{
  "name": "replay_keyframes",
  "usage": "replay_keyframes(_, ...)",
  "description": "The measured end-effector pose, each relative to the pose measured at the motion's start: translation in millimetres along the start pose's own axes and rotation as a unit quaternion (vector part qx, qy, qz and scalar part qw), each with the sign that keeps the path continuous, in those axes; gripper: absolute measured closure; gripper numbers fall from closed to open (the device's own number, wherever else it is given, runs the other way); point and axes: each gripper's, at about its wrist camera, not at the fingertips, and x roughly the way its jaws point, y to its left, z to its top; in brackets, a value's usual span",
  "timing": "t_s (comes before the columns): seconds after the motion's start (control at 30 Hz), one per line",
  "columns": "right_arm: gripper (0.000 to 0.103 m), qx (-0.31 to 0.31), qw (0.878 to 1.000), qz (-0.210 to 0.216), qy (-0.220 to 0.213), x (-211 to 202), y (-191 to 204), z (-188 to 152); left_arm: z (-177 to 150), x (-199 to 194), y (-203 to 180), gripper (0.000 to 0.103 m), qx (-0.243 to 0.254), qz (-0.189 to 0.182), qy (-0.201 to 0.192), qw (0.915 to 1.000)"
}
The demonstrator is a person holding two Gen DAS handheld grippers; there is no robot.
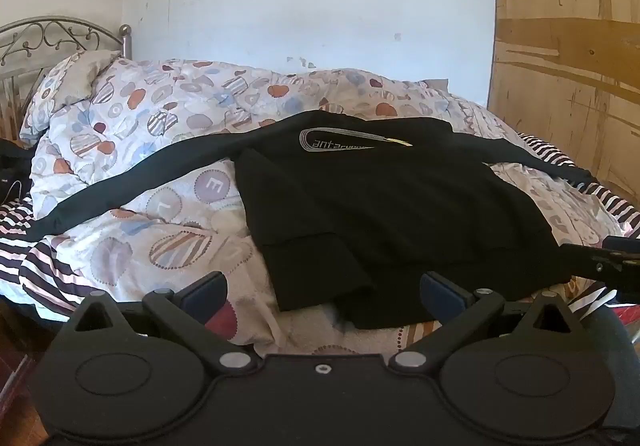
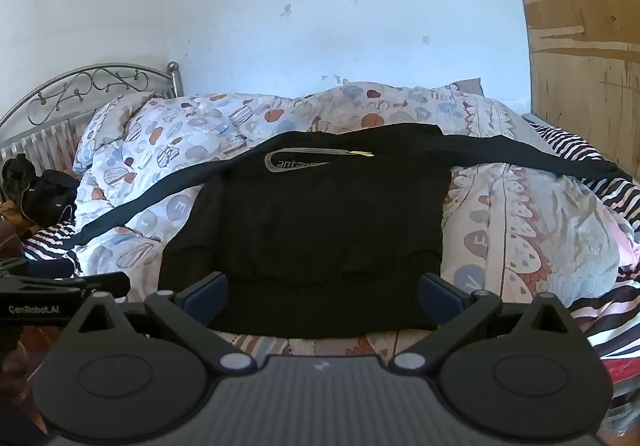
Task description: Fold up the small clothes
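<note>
A black long-sleeved top (image 1: 360,198) (image 2: 312,222) with a pale oval logo on the chest lies flat on the patterned duvet (image 1: 160,150) (image 2: 520,230). Its two sleeves stretch out to the left and right. My left gripper (image 1: 324,294) stands open in front of the top's near hem, toward its left corner, with nothing between the fingers. My right gripper (image 2: 324,296) is also open, facing the middle of the hem; the pads touch no cloth. The right gripper's tip (image 1: 616,258) shows at the edge of the left wrist view.
A metal bed frame (image 2: 96,86) stands at the left. Dark clothes (image 2: 36,186) are heaped beside it. A white wall runs behind the bed and a brown board (image 1: 568,66) stands at the right. A striped sheet (image 2: 600,298) edges the duvet.
</note>
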Motion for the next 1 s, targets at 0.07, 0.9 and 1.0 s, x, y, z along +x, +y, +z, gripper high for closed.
replay_keyframes(0.07, 0.000, 0.003, 1.000, -0.002, 0.005, 1, -1, 0, 0, 0, 0, 0.001, 0.000, 0.000, -0.002, 1.0000)
replay_keyframes(0.9, 0.000, 0.002, 1.000, -0.001, 0.014, 4, 1, -4, -2, 4, 2, 0.001, -0.007, -0.004, 0.007, 0.9999)
replay_keyframes(1.0, 0.000, 0.002, 1.000, 0.000, 0.015, 4, 1, -3, -3, 5, 2, 0.001, -0.006, -0.004, 0.009, 0.9999)
